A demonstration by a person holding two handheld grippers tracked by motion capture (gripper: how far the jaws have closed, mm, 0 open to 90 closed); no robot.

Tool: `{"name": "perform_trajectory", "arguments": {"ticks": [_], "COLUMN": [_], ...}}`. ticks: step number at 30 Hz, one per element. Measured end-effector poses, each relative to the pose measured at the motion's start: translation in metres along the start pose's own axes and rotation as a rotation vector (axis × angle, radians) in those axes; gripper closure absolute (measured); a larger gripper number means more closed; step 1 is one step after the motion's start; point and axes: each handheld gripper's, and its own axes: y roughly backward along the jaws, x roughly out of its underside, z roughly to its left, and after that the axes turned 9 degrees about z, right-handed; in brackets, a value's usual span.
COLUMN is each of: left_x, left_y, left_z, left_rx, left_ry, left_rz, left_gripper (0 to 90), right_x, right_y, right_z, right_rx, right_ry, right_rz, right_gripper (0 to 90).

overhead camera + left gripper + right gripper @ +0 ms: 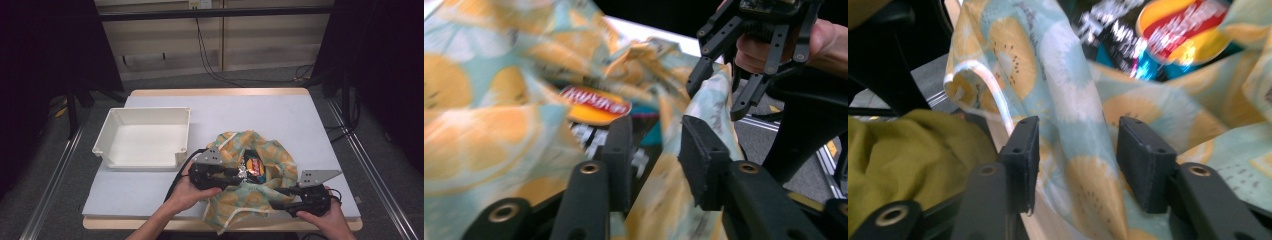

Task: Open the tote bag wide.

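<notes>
Lower centre: my left gripper (235, 172) and right gripper (281, 198), jaws parted around loose bag (260, 200) cloth; it may slip, spilling the snack packet (252, 166).

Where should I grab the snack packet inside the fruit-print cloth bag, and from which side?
Probably by the crinkled top edge of the snack packet, coming down from above through the bag's open mouth. The cloth bag wraps every other side, and the packet lies flat in the hollow, so just its upper face is exposed. The left gripper sits at that opening already, fingers apart.
</notes>
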Motion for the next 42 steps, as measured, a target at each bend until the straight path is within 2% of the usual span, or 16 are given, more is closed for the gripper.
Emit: {"name": "perform_trajectory", "arguments": {"ticks": [5, 11, 13, 14, 15, 17, 20, 22, 26, 27, 31, 32, 34, 36, 40, 42], "left_x": [-0.008, -0.001, 0.002, 0.003, 0.005, 0.007, 0.008, 0.011, 0.016, 0.016, 0.012, 0.008, 0.003, -0.003, -0.009, -0.011], "left_y": [-0.004, -0.028, -0.035, -0.039, -0.042, -0.046, -0.051, -0.053, -0.06, -0.06, -0.056, -0.051, -0.041, -0.033, -0.035, -0.044], "left_z": [-0.001, -0.01, -0.013, -0.015, -0.018, -0.021, -0.022, -0.023, -0.022, -0.022, -0.022, -0.02, -0.015, -0.008, 0.003, 0.004], "left_rx": [0.001, 0.013, 0.016, 0.014, 0.028, 0.049, 0.062, 0.08, 0.093, 0.089, 0.088, 0.07, 0.052, 0.019, 0.005, -0.025], "left_ry": [0.005, -0.03, -0.034, -0.06, -0.055, -0.07, -0.091, -0.079, -0.072, -0.087, -0.067, -0.079, -0.063, -0.045, -0.018, -0.036], "left_rz": [-0.005, 0.089, 0.119, 0.147, 0.138, 0.163, 0.189, 0.186, 0.196, 0.209, 0.182, 0.18, 0.132, 0.101, 0.071, 0.074], "left_gripper": [64.0, 64.1, 64.0, 64.0, 64.1, 64.1, 63.9, 63.9, 64.6, 64.6, 64.4, 64.4, 64.7, 71.3, 72.2, 71.4], "right_x": [-0.002, -0.004, -0.007, -0.009, -0.013, -0.019, -0.026, -0.027, -0.023, -0.022, -0.02, -0.02, -0.02, -0.02, -0.018, -0.016], "right_y": [0.018, 0.024, 0.02, 0.019, 0.016, 0.012, 0.002, -0.008, -0.022, -0.024, -0.025, -0.025, -0.028, -0.03, -0.028, -0.025], "right_z": [-0.001, -0.007, -0.011, -0.012, -0.013, -0.015, -0.021, -0.025, -0.033, -0.033, -0.032, -0.032, -0.03, -0.028, -0.025, -0.024], "right_rx": [0.017, 0.045, 0.045, 0.044, 0.044, 0.049, 0.061, 0.093, 0.129, 0.13, 0.126, 0.122, 0.112, 0.103, 0.101, 0.103], "right_ry": [-0.007, -0.045, -0.049, -0.05, -0.054, -0.058, -0.068, -0.096, -0.147, -0.151, -0.16, -0.158, -0.152, -0.146, -0.142, -0.135], "right_rz": [-0.055, -0.086, -0.081, -0.078, -0.078, -0.072, -0.062, -0.039, -0.007, -0.008, -0.009, -0.006, 0.008, 0.025, 0.023, 0.013], "right_gripper": [50.5, 59.8, 62.2, 62.6, 63.3, 62.8, 58.4, 52.2, 47.9, 47.9, 50.1, 50.4, 53.0, 55.4, 72.9, 83.3]}}
